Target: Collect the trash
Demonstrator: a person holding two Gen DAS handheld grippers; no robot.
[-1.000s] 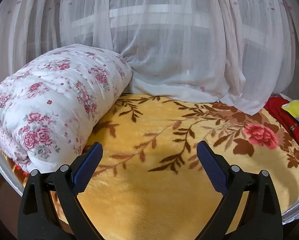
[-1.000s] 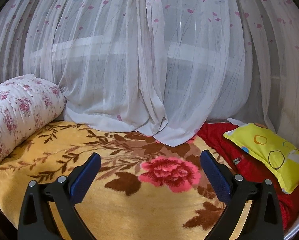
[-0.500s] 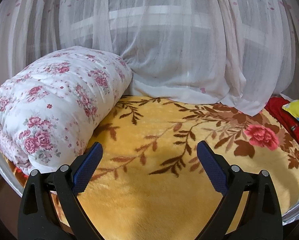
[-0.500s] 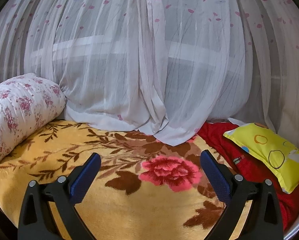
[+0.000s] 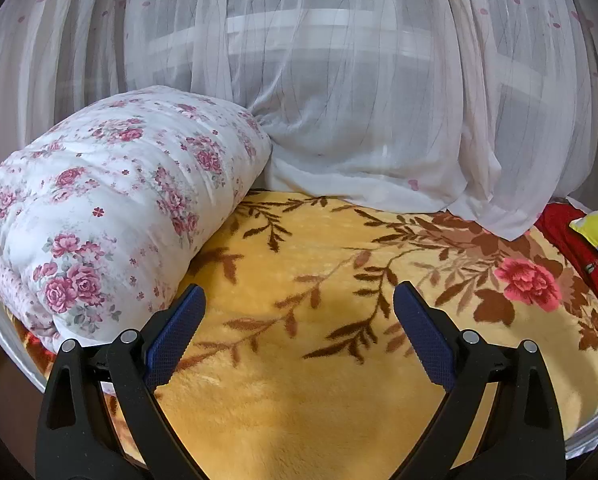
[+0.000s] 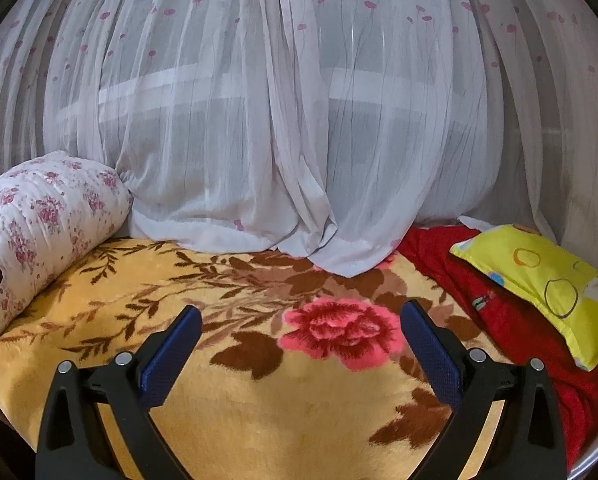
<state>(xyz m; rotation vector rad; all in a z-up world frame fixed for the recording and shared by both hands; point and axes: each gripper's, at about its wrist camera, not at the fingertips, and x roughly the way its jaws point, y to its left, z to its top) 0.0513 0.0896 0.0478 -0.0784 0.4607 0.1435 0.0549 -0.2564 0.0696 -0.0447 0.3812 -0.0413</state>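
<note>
Plush, fuzzy blanket point(image 5: 299, 400) — sheer gauzy curtain point(image 5: 359, 100), soft quilted cotton duvet point(image 5: 111, 208).

Soft daylight filters through the sheer curtain point(image 5: 339, 92), falling evenly; faint shadows dapple the yellow blanket point(image 6: 259, 420). Sharp focus, edges bowed, corners black.

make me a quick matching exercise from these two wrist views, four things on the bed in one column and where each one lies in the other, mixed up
Things:
1. floral quilt roll
2. yellow pillow
3. red blanket
4. pink rose print

Places:
A. under the yellow pillow, at the right end of the bed
B. woven into the yellow blanket, between the right gripper fingers in its view
C. at the left end of the bed, against the sheer curtain
D. on top of the red blanket

Pairs: 1-C, 2-D, 3-A, 4-B
</note>
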